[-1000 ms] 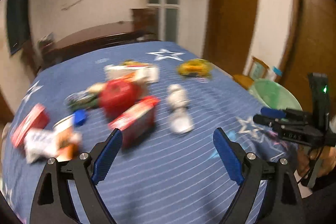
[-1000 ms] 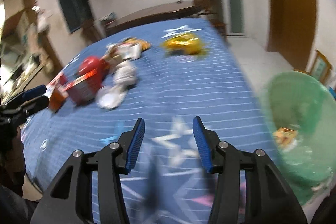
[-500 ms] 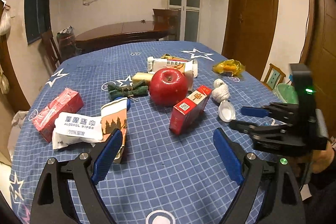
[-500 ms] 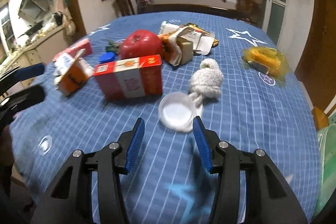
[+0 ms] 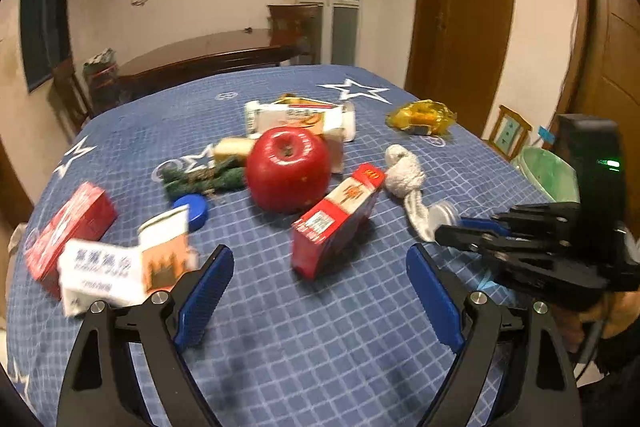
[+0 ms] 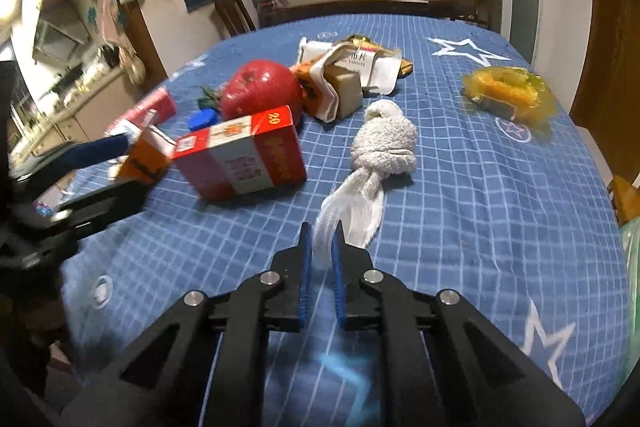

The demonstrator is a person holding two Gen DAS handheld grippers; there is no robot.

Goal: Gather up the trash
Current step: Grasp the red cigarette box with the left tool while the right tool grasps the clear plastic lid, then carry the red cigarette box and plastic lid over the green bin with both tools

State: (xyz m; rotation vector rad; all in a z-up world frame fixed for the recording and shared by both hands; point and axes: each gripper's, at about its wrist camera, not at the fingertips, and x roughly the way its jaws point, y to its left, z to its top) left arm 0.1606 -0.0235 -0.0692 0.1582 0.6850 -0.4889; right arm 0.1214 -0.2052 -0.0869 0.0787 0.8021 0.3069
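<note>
Now the right tool (image 6: 321, 247) is closed on the rim of a thin clear plastic lid (image 6: 336, 223), low over the surface (image 6: 480, 187) just before the knotted rag (image 6: 384, 143). I judge the lid light, bendy and slippery, so the edge is the right place. The left tool (image 5: 316, 291) is wide open and empty. I count one apple (image 5: 289, 169), two red boxes, one blue cap (image 5: 193, 209).
</note>
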